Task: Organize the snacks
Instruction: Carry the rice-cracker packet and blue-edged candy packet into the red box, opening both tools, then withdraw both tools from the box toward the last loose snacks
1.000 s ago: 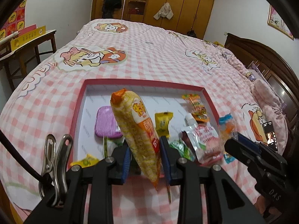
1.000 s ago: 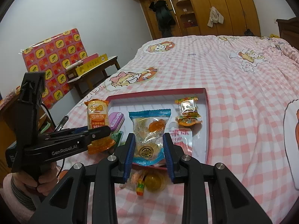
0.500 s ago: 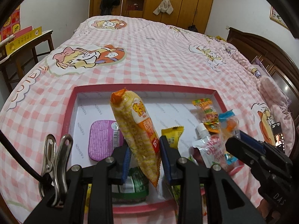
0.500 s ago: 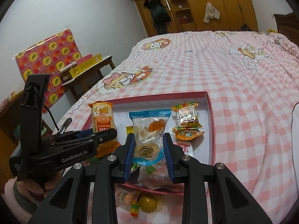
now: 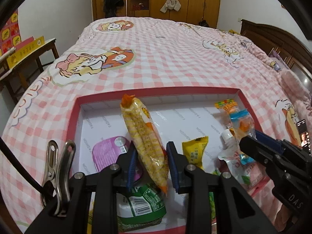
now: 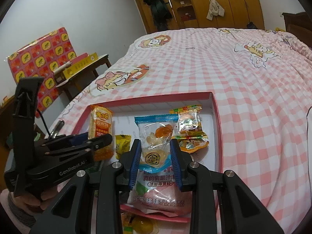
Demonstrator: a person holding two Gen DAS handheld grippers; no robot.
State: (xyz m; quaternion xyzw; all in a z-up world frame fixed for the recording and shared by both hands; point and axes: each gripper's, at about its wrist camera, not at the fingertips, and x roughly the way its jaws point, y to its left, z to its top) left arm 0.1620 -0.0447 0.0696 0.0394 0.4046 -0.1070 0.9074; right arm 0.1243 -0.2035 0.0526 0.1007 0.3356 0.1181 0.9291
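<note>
From the left wrist view, the left claw (image 5: 151, 161) is clamped narrow on a long yellow-and-orange snack pack (image 5: 144, 140), gripped low on its body so the rest stands up tilted above the red-rimmed box (image 5: 76, 105) on the bed (image 5: 165, 58). Gripped that low, the tall pack could, I judge, swing or slip from the pads, and if let go here it would land across the purple tub (image 5: 109, 154) and green packet (image 5: 142, 204) lying beneath it. Also in the box are a yellow sachet (image 5: 194, 152), a spouted pouch (image 5: 234, 156) and small candy bags (image 5: 227, 105) at the right wall. From the right wrist view, the right claw (image 6: 157, 161) pinches a clear blue-edged jelly packet (image 6: 156, 134) above the box's near right part. Its slick wrapper may slide out, or drop onto the pink pouch (image 6: 161, 198) straddling the near rim (image 6: 217, 117) and nudge it out. A few sweets (image 6: 140, 222) lie outside the box, on the bed.
</note>
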